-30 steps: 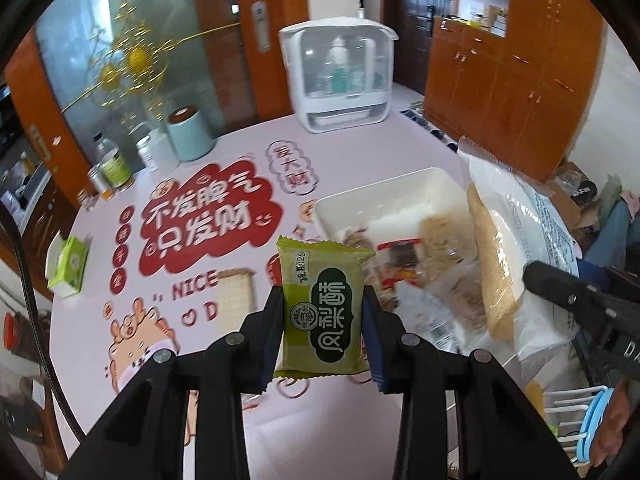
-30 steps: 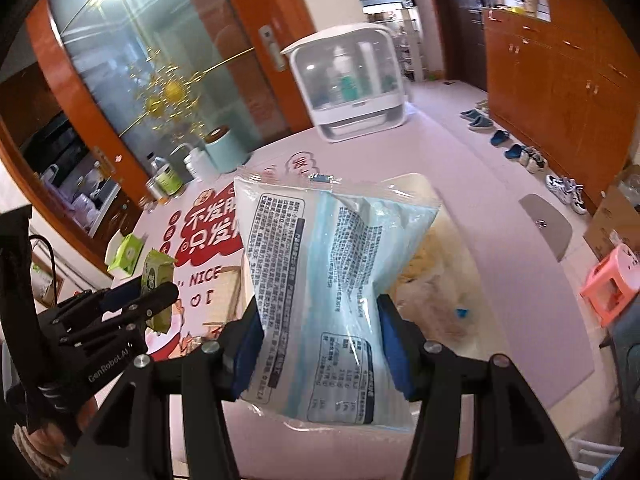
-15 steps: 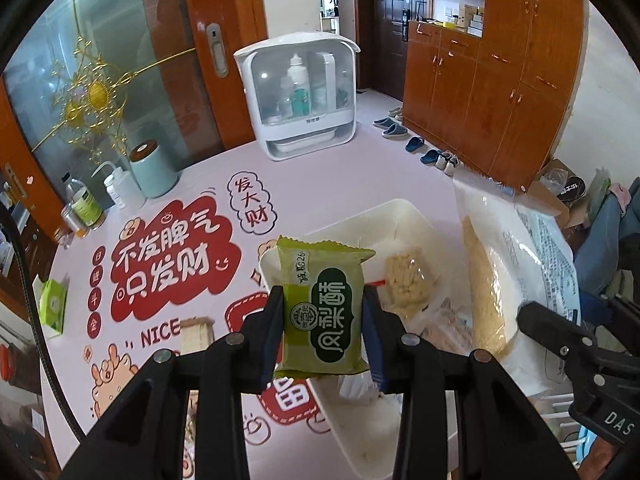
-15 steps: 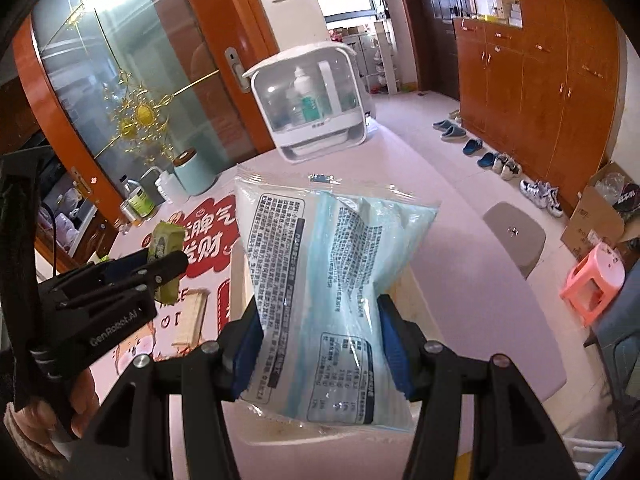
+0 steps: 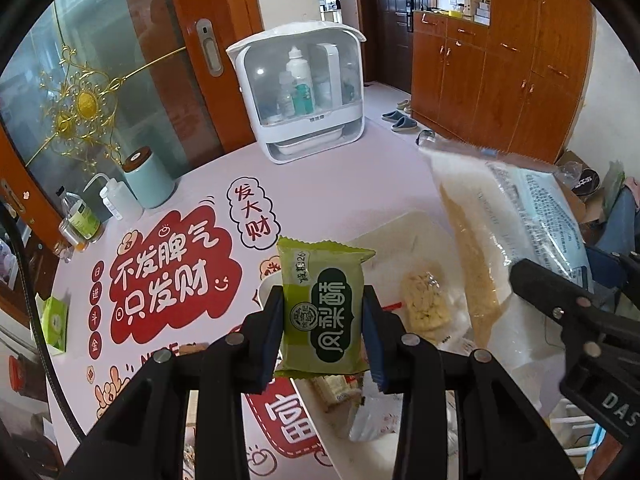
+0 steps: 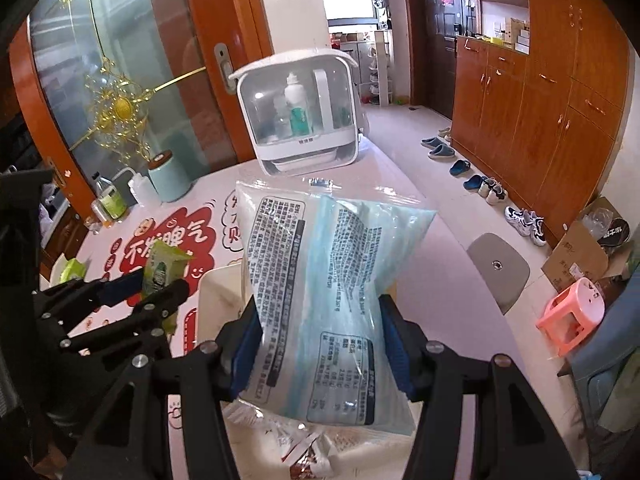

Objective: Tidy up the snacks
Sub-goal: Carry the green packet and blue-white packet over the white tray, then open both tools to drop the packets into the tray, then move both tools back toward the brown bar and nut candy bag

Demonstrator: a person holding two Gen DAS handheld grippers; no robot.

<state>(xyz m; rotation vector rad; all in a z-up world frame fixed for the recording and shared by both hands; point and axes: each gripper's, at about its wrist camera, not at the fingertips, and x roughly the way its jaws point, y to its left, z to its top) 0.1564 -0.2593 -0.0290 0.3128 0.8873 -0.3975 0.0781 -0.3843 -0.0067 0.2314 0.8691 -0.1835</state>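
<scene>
Jaws of the left gripper (image 5: 323, 316) clamp a green snack packet (image 5: 323, 312) upright, long axis vertical; the right gripper (image 6: 320, 344) pinches a large blue bag (image 6: 320, 280) likewise. Both hang directly over the white tray (image 5: 404, 224) on the worktop (image 5: 360, 168), so release looks near.

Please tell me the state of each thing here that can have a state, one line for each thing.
Left tool: shut on green snack packet.
Right tool: shut on large blue bag.
White tray: holds small snack packs.
White cabinet: cover closed, bottles inside.
</scene>
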